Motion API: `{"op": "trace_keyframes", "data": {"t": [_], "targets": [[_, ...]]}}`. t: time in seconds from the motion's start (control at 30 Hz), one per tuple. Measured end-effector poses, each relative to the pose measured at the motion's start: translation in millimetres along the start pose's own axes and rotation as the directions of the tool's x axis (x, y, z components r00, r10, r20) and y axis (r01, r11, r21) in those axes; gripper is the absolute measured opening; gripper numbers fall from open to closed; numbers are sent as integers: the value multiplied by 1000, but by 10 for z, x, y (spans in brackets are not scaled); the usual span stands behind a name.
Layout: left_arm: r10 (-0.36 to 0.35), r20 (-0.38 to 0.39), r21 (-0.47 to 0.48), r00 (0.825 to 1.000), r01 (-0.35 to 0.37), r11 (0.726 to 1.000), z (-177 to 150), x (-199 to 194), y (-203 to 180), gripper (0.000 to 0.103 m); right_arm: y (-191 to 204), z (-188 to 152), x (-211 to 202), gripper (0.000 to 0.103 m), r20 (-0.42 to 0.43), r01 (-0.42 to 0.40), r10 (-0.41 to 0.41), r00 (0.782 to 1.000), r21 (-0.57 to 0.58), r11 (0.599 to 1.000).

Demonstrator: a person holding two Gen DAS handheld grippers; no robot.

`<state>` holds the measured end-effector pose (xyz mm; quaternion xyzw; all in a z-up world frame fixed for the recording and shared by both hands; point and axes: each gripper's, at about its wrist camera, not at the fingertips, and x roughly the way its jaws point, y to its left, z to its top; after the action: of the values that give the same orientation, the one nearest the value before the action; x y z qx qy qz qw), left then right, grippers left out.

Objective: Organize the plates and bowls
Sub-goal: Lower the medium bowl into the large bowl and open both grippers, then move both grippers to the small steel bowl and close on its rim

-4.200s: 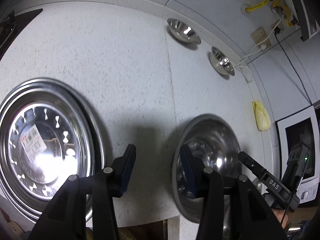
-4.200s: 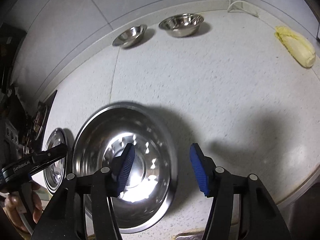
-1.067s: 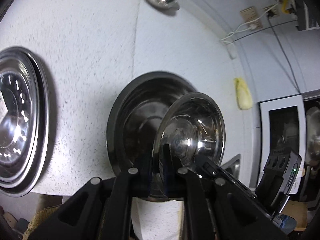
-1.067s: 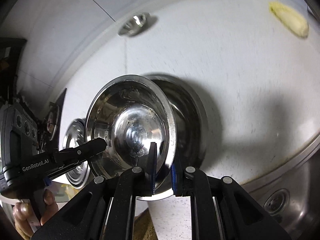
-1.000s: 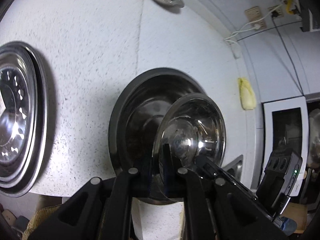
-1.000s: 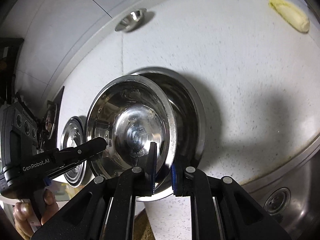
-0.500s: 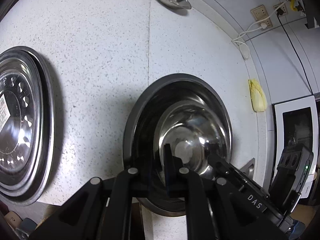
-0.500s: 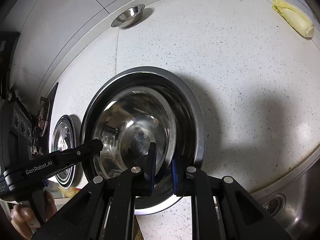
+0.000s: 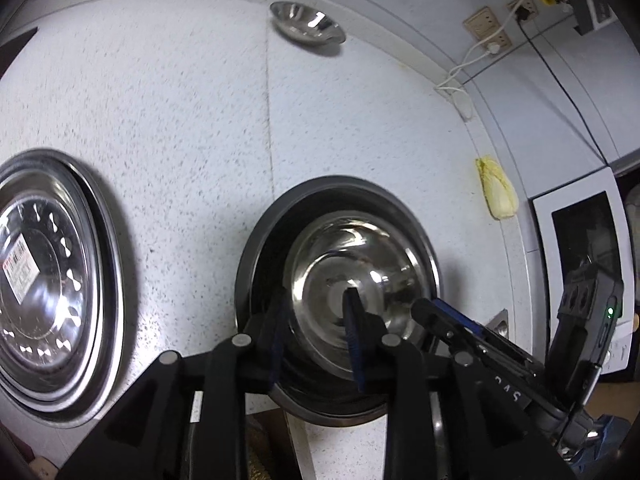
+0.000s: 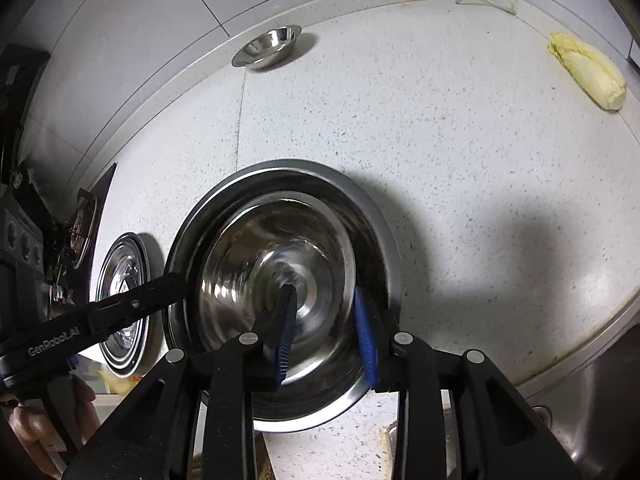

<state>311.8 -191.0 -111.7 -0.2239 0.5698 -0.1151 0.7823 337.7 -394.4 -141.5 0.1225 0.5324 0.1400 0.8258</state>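
A: Which step was in hand?

B: Nesting, I judged. The smaller bowl [image 9: 352, 280] sat inside the large basin [image 9: 256, 268] on the worktop [image 9: 180, 128]. The left tool [image 9: 316, 332] was spread, one pad either side of the smaller bowl's near rim, pinching nothing. The right tool [image 10: 326, 332] was spread too, straddling that rim from the other side.

A: And the rest of the dishes?

B: A small bowl [image 10: 268, 46] stood well beyond the basin, by the wall. The stacked plates [image 9: 44, 284] lay to the basin's left. A cabbage [image 10: 588, 70] lay far to its right.

A: What did the next move call for?

B: Probably lifting both tools clear of the basin, then reaching for that small bowl to nest it as well.
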Motion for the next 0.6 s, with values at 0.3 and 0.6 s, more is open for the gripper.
{"op": "trace_keyframes", "data": {"t": [0.3,0.6], "targets": [[-38,63,-18,997,39,999,302,-217,85,37,-30,195,-260,39,84,13,-12,996,-8,1000],[-30,81,-120,996,39,992,1026,-159,293,38,20,772,-312,53,139,16,-16,990,0,1000]]}}
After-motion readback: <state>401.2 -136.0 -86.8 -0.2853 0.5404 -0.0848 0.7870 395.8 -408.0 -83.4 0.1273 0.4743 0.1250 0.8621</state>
